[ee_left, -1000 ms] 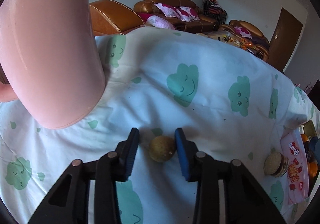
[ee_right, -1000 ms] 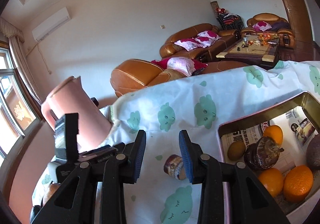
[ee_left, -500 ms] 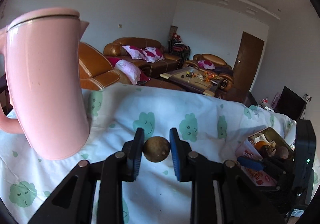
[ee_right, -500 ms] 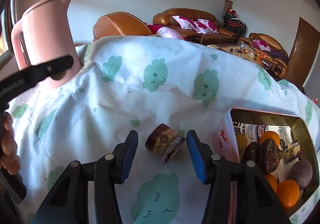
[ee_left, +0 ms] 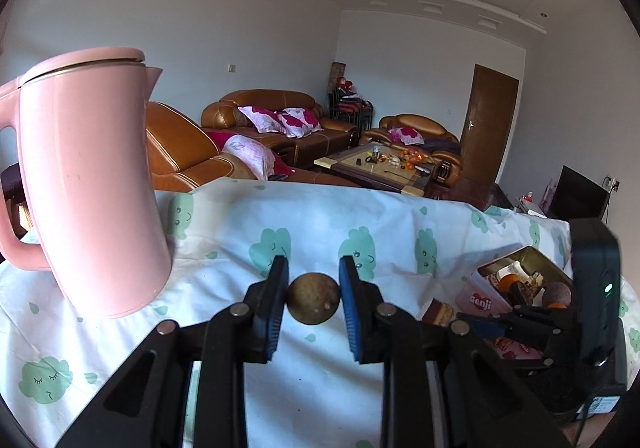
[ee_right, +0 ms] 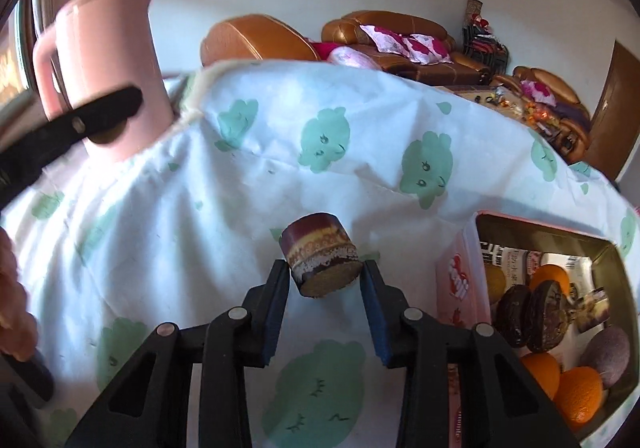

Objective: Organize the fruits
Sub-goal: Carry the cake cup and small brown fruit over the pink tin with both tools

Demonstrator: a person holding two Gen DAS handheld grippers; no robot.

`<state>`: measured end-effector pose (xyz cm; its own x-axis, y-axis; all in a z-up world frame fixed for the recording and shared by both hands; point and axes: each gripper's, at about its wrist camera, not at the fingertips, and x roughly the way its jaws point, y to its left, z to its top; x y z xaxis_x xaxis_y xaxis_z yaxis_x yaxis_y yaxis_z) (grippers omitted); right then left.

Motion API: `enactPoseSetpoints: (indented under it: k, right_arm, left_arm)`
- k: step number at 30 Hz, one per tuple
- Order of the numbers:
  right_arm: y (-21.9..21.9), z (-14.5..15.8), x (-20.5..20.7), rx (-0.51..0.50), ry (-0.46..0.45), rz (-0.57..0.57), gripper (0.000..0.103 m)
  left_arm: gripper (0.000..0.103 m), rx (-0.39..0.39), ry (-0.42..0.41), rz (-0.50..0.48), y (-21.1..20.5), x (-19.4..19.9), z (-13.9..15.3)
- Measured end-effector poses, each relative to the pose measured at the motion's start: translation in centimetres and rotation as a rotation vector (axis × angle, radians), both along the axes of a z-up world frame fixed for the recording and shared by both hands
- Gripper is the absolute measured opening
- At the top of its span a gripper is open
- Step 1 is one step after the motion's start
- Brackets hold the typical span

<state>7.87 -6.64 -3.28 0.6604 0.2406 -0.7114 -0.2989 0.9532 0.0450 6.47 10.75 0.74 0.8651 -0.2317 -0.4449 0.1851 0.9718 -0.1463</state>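
Observation:
My left gripper (ee_left: 313, 302) is shut on a round brown-green fruit (ee_left: 313, 303) and holds it above the cloud-print cloth. My right gripper (ee_right: 325, 280) is shut on a layered brown cake piece (ee_right: 322, 265), lifted just off the cloth. It also shows in the left wrist view (ee_left: 438, 313). A pink-sided tin box (ee_right: 460, 280) at the right holds oranges (ee_right: 580, 392), dark fruits (ee_right: 540, 314) and a purple-brown fruit (ee_right: 606, 350). The box also shows in the left wrist view (ee_left: 478, 298), partly hidden by the right gripper's body.
A tall pink kettle (ee_left: 88, 184) stands on the cloth at the left, close to the left gripper; it also shows in the right wrist view (ee_right: 106, 60). Brown sofas (ee_left: 276, 120) and a coffee table (ee_left: 376, 164) lie beyond the table edge.
My left gripper closed on the round fruit and lifted it off the cloth. My right gripper moved onto the cake piece and closed on it.

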Motion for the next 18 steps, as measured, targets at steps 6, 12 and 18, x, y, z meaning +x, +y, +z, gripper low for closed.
enactPoseSetpoints:
  k: [6, 12, 18]
  right_arm:
    - [-1.9, 3.4, -2.3, 0.301, -0.140, 0.049, 0.039]
    - [-1.9, 3.8, -3.5, 0.271, -0.195, 0.016, 0.039]
    - [-2.8, 4.1, -4.2, 0.240, -0.200, -0.008, 0.039]
  left_arm:
    - [0.027, 0.019, -0.017, -0.001, -0.8, -0.5, -0.1]
    - [0.027, 0.020, -0.022, -0.006, -1.9, -1.1, -0.4]
    - [0.027, 0.079, -0.027, -0.001, -4.2, -2.1, -0.7]
